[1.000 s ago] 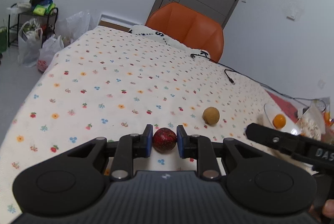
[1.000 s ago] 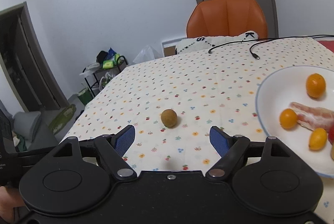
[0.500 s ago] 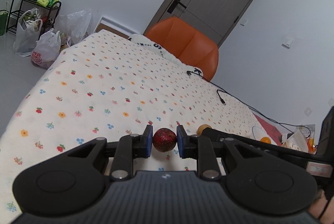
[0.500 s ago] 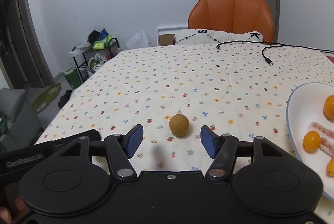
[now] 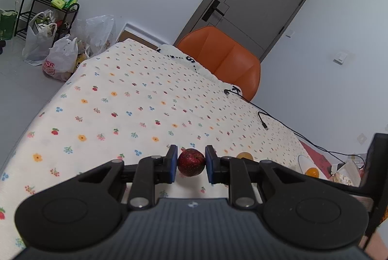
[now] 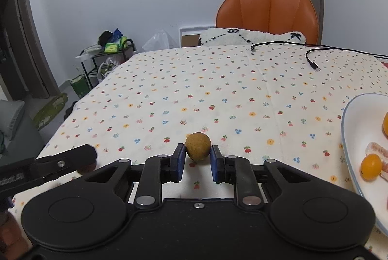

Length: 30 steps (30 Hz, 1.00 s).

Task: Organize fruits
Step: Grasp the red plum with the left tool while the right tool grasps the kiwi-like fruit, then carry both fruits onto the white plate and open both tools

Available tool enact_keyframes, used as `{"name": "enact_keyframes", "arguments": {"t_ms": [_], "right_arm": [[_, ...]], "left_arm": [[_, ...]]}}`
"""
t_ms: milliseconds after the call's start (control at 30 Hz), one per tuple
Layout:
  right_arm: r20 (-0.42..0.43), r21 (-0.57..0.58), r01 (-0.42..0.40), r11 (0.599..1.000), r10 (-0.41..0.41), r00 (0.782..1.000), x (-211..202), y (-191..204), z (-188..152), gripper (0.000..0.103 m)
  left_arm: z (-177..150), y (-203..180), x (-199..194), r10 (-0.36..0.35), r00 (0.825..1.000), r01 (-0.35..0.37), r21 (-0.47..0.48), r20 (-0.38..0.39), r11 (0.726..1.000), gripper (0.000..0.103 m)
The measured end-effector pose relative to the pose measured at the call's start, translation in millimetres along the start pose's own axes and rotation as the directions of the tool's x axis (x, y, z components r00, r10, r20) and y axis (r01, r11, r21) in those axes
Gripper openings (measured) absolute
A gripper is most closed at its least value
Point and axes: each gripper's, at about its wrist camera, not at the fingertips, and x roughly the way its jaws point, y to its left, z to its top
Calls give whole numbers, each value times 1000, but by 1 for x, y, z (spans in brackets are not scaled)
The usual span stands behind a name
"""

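In the left wrist view, the left gripper (image 5: 190,168) is seen low in the centre of the frame, its 2 blue pads (image 5: 172,164) clamped on a dark red fruit (image 5: 190,165). The fruit appears to be held clear of the flowered tablecloth (image 5: 135,114), probably so that it can be carried across to the white plate (image 5: 302,161), whose rim is glimpsed at the lower right of that frame with 1 orange fruit on it.

In the right wrist view, the right gripper (image 6: 198,163) is placed around a round brown fruit (image 6: 198,146), just below the middle of the frame. The jaws are drawn in on both sides of it, and the pads look to be touching its flanks; whether a firm squeeze has been made cannot be told. The brown fruit is judged to be resting on the cloth, low between the pads, so that it is pinched across its widest part and not squeezed out forward.

The plate (image 6: 349,138) is seen at the right edge of this frame, near the brown fruit, holding small orange fruits (image 6: 371,166) and a pale pink slice. A black cable (image 6: 312,61) lies at the upper right, well apart from the work. The next move is judged to call for a lift and a short carry rightward to the plate.
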Motion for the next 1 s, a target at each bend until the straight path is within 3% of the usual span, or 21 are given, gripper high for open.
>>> {"name": "enact_keyframes", "arguments": {"t_ms": [300, 1000], "right_arm": [[61, 56, -32, 998, 28, 998, -33, -19, -3, 20], [222, 235, -7, 972, -47, 974, -100, -107, -14, 20]], "left_arm": [[-1, -20, -1, 22, 1000, -21, 58, -18, 998, 22], [-3, -121, -3, -73, 997, 72, 263, -7, 962, 22]]}}
